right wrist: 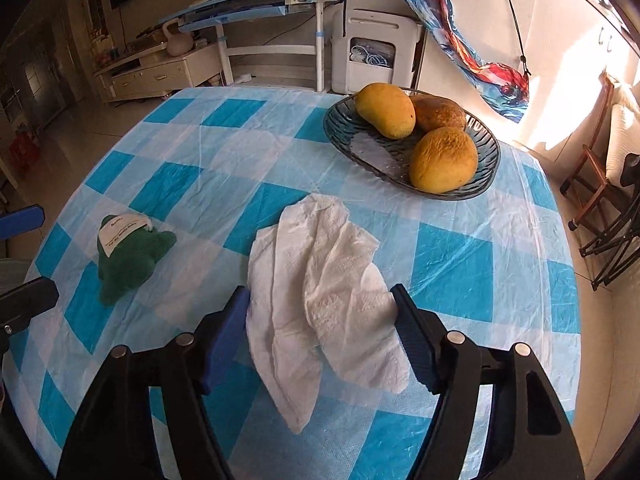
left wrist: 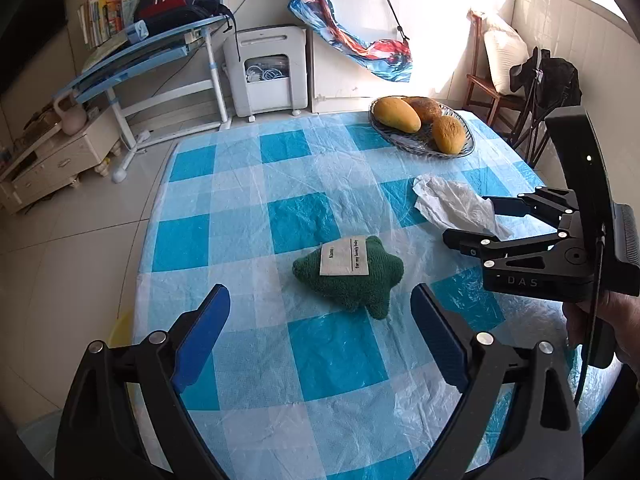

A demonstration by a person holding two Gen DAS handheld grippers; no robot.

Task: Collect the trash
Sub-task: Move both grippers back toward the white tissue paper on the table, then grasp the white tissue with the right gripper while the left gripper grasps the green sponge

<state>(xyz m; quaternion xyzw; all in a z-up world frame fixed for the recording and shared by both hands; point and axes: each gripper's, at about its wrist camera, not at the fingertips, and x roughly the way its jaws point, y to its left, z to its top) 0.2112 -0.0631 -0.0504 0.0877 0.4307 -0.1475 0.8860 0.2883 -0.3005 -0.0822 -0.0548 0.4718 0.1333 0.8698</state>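
Both pads astride crumpled tissue [right wrist: 320, 280], right claw [right wrist: 320, 312] half-open, not yet pinching: close squarely on the bunched middle. Left claw [left wrist: 320, 320] wide, empty.

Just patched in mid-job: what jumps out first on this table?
A crumpled white tissue lies between the open fingers of the right gripper, not yet pinched. A green star-shaped plush sits ahead of the open left gripper, and a bowl of mangoes stands at the far edge.

Crumpled white tissue [right wrist: 320, 292] on tablecloth [right wrist: 460, 264]
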